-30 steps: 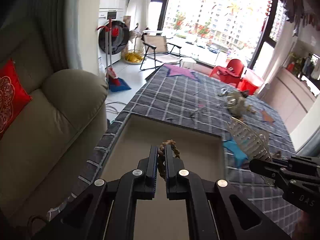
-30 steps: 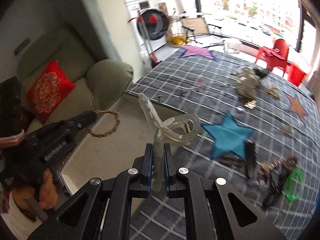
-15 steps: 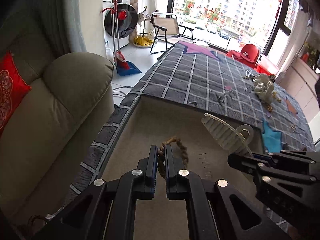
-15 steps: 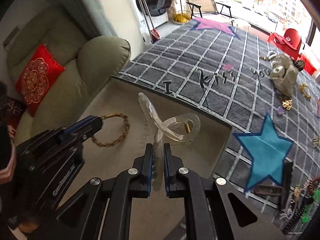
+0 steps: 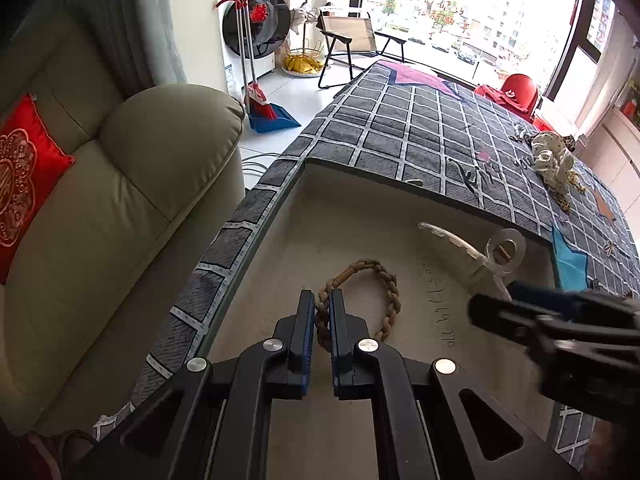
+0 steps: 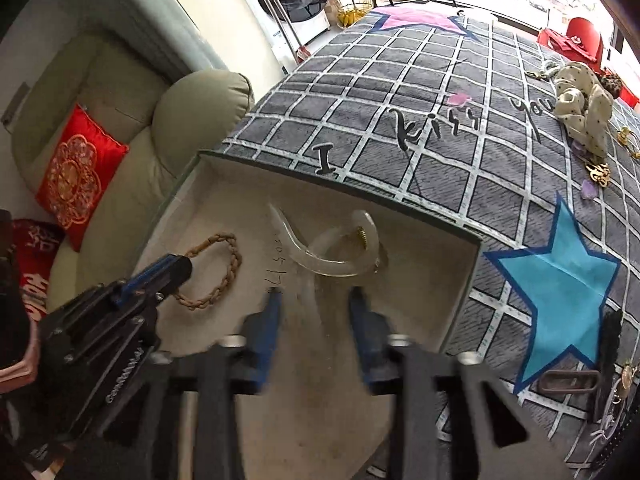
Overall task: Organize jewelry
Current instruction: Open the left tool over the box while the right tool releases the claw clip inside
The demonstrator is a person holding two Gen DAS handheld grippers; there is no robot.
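A brown braided bracelet (image 5: 390, 292) lies looped on the floor of the shallow beige box (image 5: 400, 184), and my left gripper (image 5: 320, 312) is shut on its near end. From the right wrist the same bracelet (image 6: 230, 268) trails from the left gripper (image 6: 176, 266). A clear plastic hair claw (image 6: 332, 250) rests in the box (image 6: 340, 190) just beyond my right gripper (image 6: 316, 300), whose jaws are opening. Its blurred pads stand apart and do not press the claw. The left wrist view shows the claw (image 5: 480, 248) ahead of the right gripper (image 5: 496, 298).
The box sits on a grey checked cloth (image 6: 440, 128) with a blue star (image 6: 560, 280). A cream scrunchie (image 6: 584, 108), gold trinkets (image 6: 598, 172) and more clips (image 6: 568, 380) lie to the right. A beige sofa (image 5: 120, 200) with a red cushion (image 5: 24, 168) stands on the left.
Both grippers have come down into the box. The right jaws have opened and let go of the clear claw. The bracelet now lies on the box floor, with the left gripper's hold on it unchanged.
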